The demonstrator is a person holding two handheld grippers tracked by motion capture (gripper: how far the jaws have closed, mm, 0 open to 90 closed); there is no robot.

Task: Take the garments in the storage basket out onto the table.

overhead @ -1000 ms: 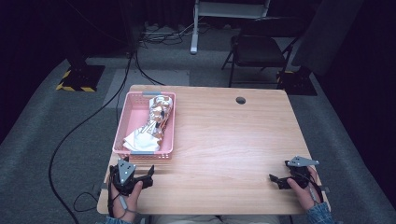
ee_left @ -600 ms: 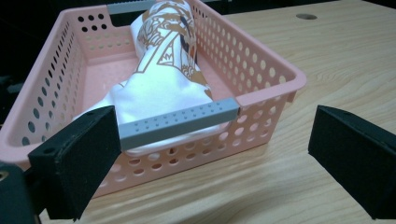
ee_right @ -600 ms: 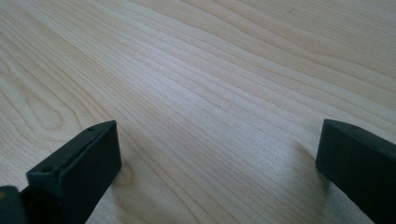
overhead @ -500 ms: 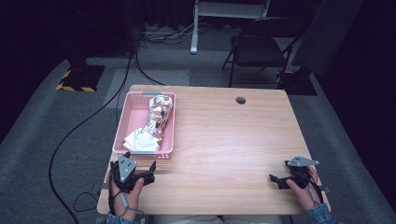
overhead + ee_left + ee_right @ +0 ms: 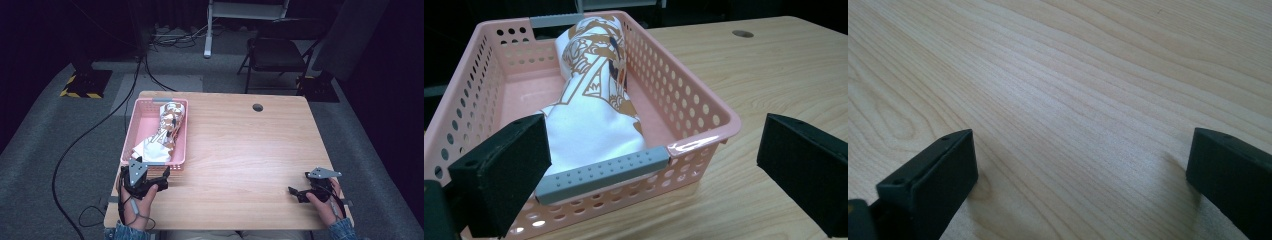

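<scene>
So, here's where I'm at: my left gripper (image 5: 150, 181) sits at about 7 o'clock on the table (image 5: 240, 150), right at the near end of the pink basket (image 5: 131, 131). Its fingers (image 5: 499, 170) are spread wide and hold nothing. Looking along them in the left gripper view, the basket's near wall with its grey handle strip (image 5: 601, 172) lies between the two pads, and I can't tell whether the left pad touches the basket or just hangs in front of it.

The cloth (image 5: 162, 132) lies inside the basket, a bunched-up white piece with an orange and dark print. It runs lengthwise from the far wall at 12 o'clock down to the near wall, with the plain white end piled up against the grey strip and the printed part toward the far end. There's a second grey handle strip (image 5: 555, 20) on the far rim.

My right gripper (image 5: 300, 192) is well apart from all that, down at about 5 o'clock near the table's front edge. Its fingers (image 5: 933, 175) are also spread, released, with just bare wood grain between them. The small round hole (image 5: 257, 107) in the tabletop sits up around 1 o'clock, near the far edge.
</scene>
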